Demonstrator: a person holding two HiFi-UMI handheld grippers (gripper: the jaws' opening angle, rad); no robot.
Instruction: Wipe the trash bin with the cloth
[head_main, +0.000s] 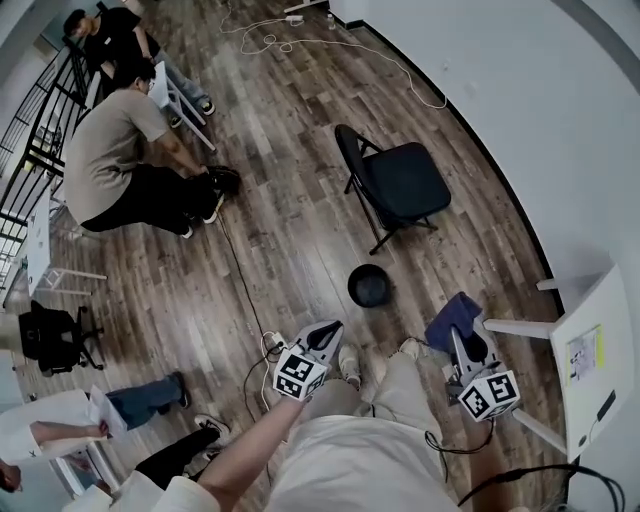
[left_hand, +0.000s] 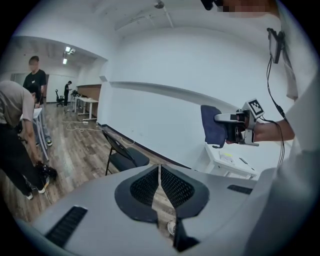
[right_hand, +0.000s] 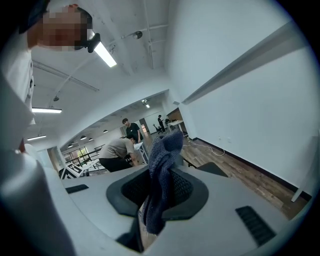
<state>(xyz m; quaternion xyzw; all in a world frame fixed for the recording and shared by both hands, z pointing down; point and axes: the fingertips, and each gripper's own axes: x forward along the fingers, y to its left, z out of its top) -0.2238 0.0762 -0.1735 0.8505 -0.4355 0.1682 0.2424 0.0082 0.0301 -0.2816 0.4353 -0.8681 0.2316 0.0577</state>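
Hanging from the right gripper (head_main: 463, 345), the blue cloth (head_main: 452, 318) is clamped between both jaws. The right gripper view shows the fabric bunched up above the pads and trailing down below them. The left gripper (head_main: 324, 333) carries nothing: its jaws are pressed together, with just a hairline seam between the pads in its own view. Down on the wood floor (head_main: 290, 200) stands the black trash bin (head_main: 370, 286), round, upright, mouth open to the head camera. From the left gripper the bin lies at about 1 o'clock, near but apart. From the right gripper it lies at about 10 o'clock. The cloth hangs at the bin's 4 o'clock, clear of the rim, no contact. A black folding chair (head_main: 395, 185) stands at the bin's 12 o'clock, near the white wall (head_main: 520, 90). A white table (head_main: 590, 345) sits at the right gripper's 3 o'clock. Across the room, at 10 o'clock, a seated person (head_main: 115, 165) bends toward the floor.
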